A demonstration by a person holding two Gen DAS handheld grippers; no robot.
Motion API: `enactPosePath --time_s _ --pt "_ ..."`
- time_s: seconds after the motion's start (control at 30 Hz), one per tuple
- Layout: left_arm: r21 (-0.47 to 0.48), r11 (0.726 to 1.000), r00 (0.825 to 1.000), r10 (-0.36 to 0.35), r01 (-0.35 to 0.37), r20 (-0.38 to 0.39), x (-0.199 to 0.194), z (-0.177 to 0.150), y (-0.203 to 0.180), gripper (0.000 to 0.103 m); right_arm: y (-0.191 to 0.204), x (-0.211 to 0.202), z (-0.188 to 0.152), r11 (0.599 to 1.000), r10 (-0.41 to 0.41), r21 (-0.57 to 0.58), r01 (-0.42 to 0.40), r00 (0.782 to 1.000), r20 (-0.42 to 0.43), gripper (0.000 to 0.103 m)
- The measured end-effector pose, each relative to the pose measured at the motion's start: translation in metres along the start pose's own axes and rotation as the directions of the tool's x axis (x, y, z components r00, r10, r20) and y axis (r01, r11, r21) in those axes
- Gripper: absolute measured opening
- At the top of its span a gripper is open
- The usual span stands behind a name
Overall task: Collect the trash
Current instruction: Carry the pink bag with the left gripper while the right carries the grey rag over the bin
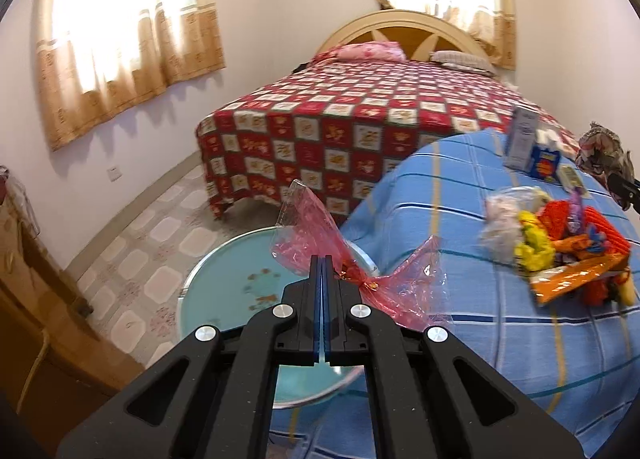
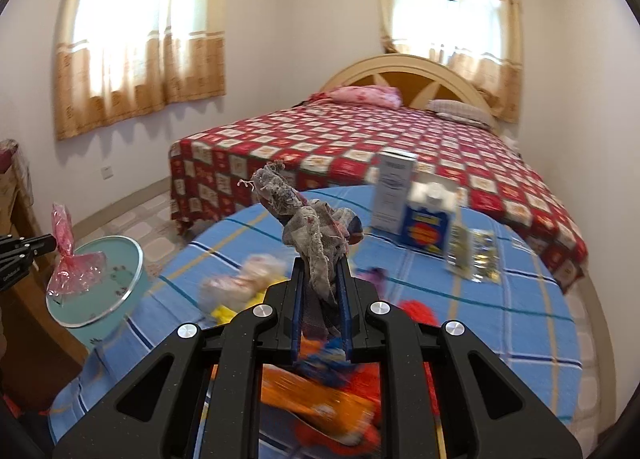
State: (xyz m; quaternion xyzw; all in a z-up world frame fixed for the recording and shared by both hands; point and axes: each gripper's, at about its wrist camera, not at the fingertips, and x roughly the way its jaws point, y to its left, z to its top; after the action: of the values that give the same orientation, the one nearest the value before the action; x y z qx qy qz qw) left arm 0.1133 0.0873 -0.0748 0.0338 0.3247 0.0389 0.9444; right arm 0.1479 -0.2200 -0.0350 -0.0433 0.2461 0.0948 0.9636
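My left gripper is shut on a pink cellophane wrapper and holds it above a round light-blue bin beside the table. The same wrapper and bin show at the left of the right wrist view. My right gripper is shut on a crumpled grey rag, held above the table with the blue checked cloth. The rag also shows at the right edge of the left wrist view. A heap of colourful trash lies on the table; it is blurred under my right gripper.
Two upright boxes and a shiny packet stand at the table's far side. A bed with a red checked cover lies beyond. A wooden cabinet stands at the left by the bin. Tiled floor lies between the bed and the bin.
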Motion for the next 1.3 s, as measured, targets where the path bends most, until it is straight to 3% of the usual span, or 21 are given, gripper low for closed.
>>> enactPosePath --time_s 0.63,1.3 --pt "-0.028 0.990 0.990 0.139 -0.140 -0.037 0.024 -0.007 0.046 0.000 0.080 0.062 0.014 0.989 0.118 -0.085 -0.122 0.992 -0.045 0.016" --pt "-0.053 0.974 0.971 0.216 -0.222 -0.105 0.037 -0.016 0.082 0.000 0.145 0.102 0.017 0.961 0.210 -0.162 -0.222 0.974 -0.089 0.016"
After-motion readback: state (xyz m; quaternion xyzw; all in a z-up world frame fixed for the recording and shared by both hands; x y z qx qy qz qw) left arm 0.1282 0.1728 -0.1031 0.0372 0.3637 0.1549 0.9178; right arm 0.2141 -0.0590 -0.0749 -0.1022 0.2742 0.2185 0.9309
